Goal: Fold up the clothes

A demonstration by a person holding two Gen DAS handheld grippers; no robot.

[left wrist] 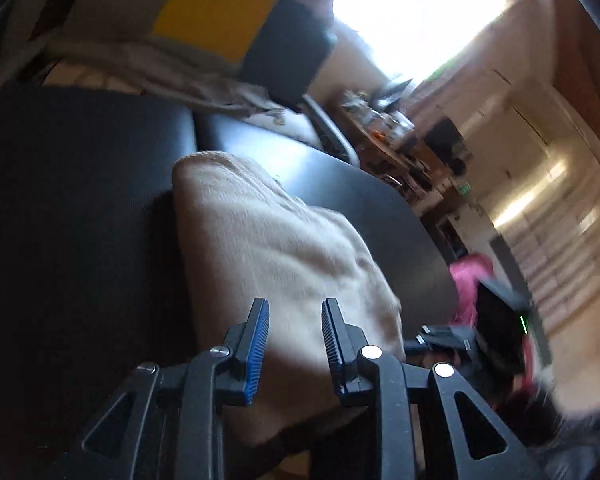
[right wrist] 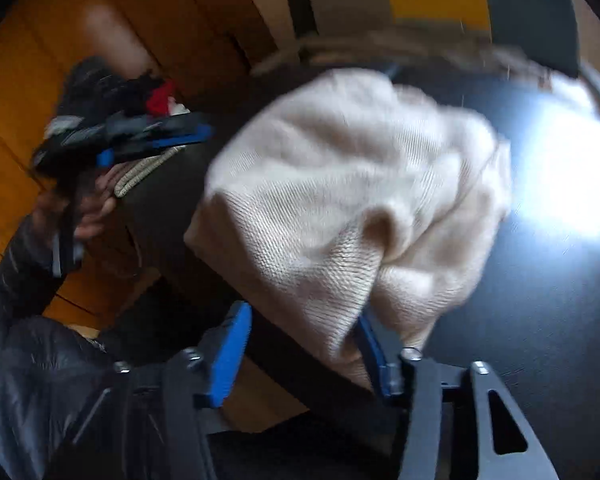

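Ahead of left gripper (left wrist: 294,312): cream sweater (left wrist: 268,240) on black table (left wrist: 80,200), jaws released, empty. Right gripper (right wrist: 300,320) jaws straddle sweater's edge, pads not pressing.

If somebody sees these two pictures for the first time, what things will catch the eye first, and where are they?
First, the cream knitted garment bunched on the dark table, filling the middle of both views. Next, the blue-padded left gripper low in front of it, then the bright window at upper right.
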